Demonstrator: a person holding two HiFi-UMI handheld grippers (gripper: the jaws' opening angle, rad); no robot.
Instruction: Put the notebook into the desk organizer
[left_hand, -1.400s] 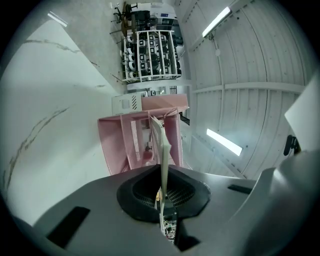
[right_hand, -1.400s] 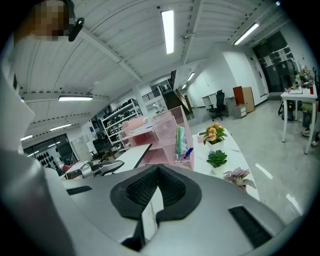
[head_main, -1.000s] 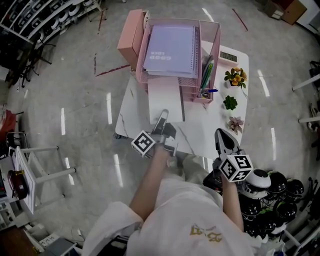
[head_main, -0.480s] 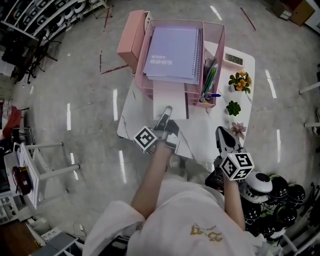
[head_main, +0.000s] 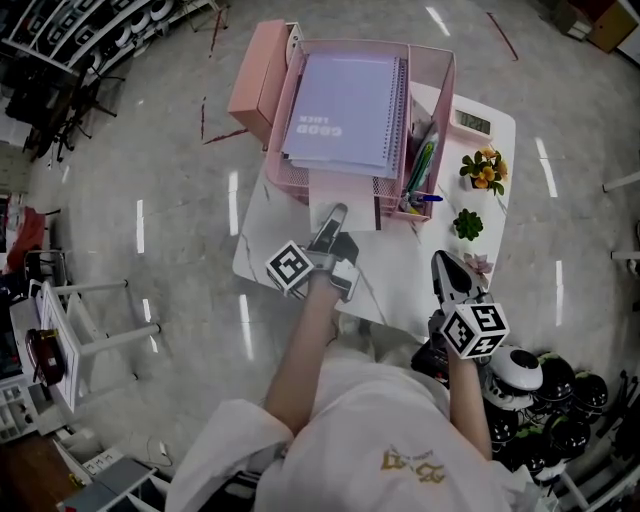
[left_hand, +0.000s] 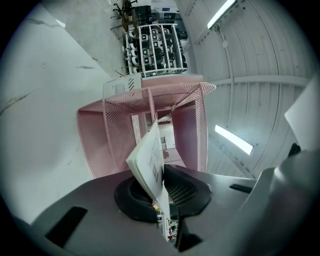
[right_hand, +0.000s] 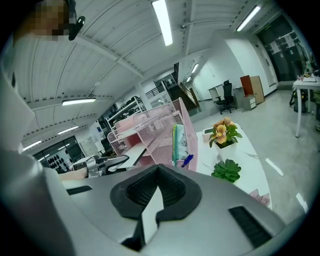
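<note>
A pink mesh desk organizer (head_main: 432, 110) stands at the far side of the white table (head_main: 400, 270), with a purple spiral notebook (head_main: 345, 100) on its top tray. A white notebook (head_main: 338, 195) lies partly inside the lower tier. My left gripper (head_main: 336, 213) holds its near edge. In the left gripper view the white notebook (left_hand: 149, 159) stands between the jaws, which are opening, and the organizer (left_hand: 115, 135) is straight ahead. My right gripper (head_main: 442, 263) hovers over the table's near right edge, shut and with nothing in it (right_hand: 157, 192).
Pens (head_main: 416, 170) stand in the organizer's right compartment. A small display (head_main: 473, 122), an orange flower pot (head_main: 477, 165), a green succulent (head_main: 467, 223) and a pink plant (head_main: 479, 264) line the table's right side. A pink box (head_main: 258, 75) is left of the organizer. Helmets (head_main: 545, 385) crowd the floor at right.
The left gripper has moved forward toward the organizer, and the white notebook has slid deeper into the lower tier. The right gripper has stayed about where it was.
</note>
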